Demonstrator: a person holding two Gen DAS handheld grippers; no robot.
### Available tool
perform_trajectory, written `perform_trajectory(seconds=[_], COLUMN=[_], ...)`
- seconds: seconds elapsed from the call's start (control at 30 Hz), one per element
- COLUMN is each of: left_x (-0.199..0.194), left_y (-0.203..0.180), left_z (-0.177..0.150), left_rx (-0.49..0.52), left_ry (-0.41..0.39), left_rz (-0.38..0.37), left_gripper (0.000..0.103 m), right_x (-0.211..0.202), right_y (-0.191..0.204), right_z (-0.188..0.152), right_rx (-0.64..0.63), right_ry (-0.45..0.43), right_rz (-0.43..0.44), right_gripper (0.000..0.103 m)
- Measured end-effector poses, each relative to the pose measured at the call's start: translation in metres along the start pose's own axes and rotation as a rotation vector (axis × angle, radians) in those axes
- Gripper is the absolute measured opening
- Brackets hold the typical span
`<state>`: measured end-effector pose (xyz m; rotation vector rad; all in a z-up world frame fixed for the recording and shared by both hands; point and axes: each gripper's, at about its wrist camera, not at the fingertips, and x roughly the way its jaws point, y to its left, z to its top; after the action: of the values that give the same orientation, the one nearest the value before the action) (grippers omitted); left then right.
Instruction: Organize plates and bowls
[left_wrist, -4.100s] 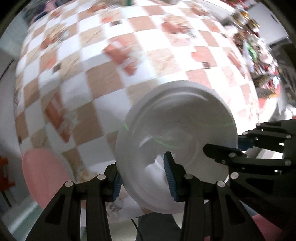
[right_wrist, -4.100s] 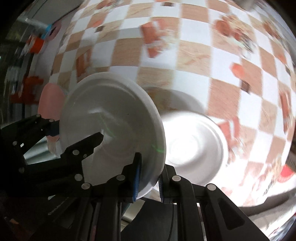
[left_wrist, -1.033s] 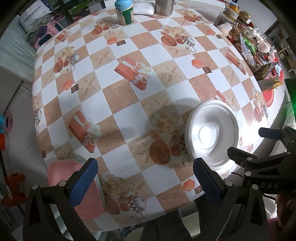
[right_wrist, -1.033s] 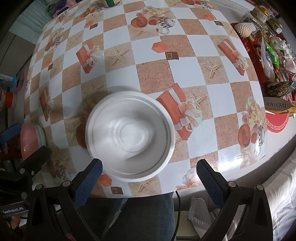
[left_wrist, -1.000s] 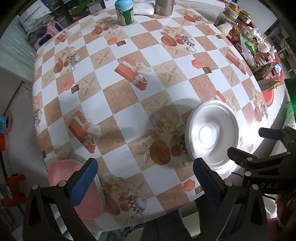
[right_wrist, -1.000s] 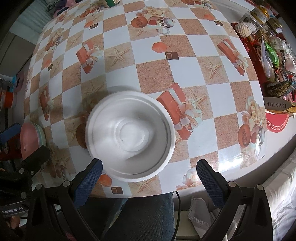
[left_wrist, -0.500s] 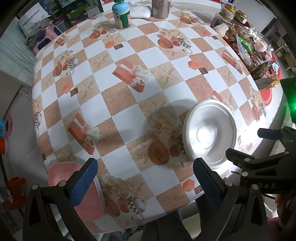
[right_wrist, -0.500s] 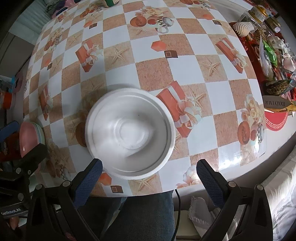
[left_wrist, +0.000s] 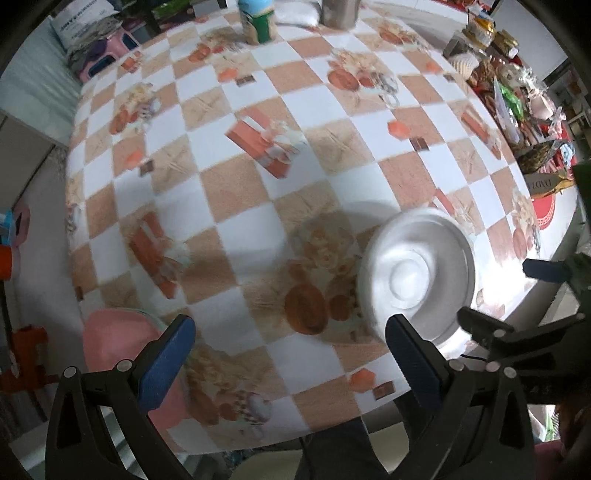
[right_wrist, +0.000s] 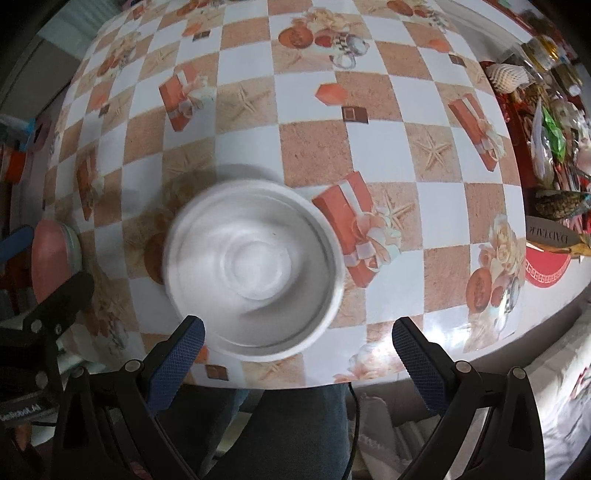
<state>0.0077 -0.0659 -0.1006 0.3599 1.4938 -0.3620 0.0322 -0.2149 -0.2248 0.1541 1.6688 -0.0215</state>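
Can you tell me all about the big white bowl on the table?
The white bowl is round and plain, with a wide rim and a small flat circle at the bottom. It looks like smooth plastic or foam; it may be more than one stacked. It sits upright and empty on the checkered tablecloth near the front edge. Neither hand-held gripper touches it.

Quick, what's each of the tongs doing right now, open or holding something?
Left tongs: open, holding nothing, above the table.
Right tongs: open, holding nothing; the white plate lies on the table ahead of them.
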Motion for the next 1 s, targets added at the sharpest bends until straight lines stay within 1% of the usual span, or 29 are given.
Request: perform_trajectory(seconds=[0.1,0.3,0.4,0.53,0.63,0.8,0.93,1.0], left_x=[0.012,0.027,0.035,0.047,0.057,0.073,0.081,0.083], left_y=[-0.015,-0.039,-0.049,-0.054,-0.054,-0.053,-0.047,-0.045], left_z=[0.000,0.009,0.010,0.015,0.023,0.031,0.028,0.027], left_rx=[0.008,-0.002,-0.006,-0.040,-0.076,-0.105,-0.144,-0.158], left_ry=[0.049,0.090,0.114,0.133,0.140,0.154,0.174,0.181], left_rz=[-0.002,0.008,0.018,0.026,0.044,0.083,0.080,0.075], left_gripper=[0.103,0.103,0.103,0.103,0.103,0.103,0.103,0.103], right_x=[0.007,0.022,0.025,0.032,0.037,0.046,0.054,0.053], right_y=[-0.020,-0.057,-0.071,-0.086,-0.090,-0.089,-0.088,-0.091], right_z=[0.001,0.000,0.001,0.010,0.017,0.033,0.043,0.046], right_rx=[0.013,0.051,0.057,0.067,0.065,0.036,0.025,0.035], right_ry=[0.024,0.070,0.072,0.079,0.077,0.074,0.084,0.069], right_rz=[-0.003,0.004,0.008,0.003,0.007,0.004,0.021,0.028], right_gripper=[0.102,0.102,0.102,0.102,0.102,0.102,0.102,0.102])
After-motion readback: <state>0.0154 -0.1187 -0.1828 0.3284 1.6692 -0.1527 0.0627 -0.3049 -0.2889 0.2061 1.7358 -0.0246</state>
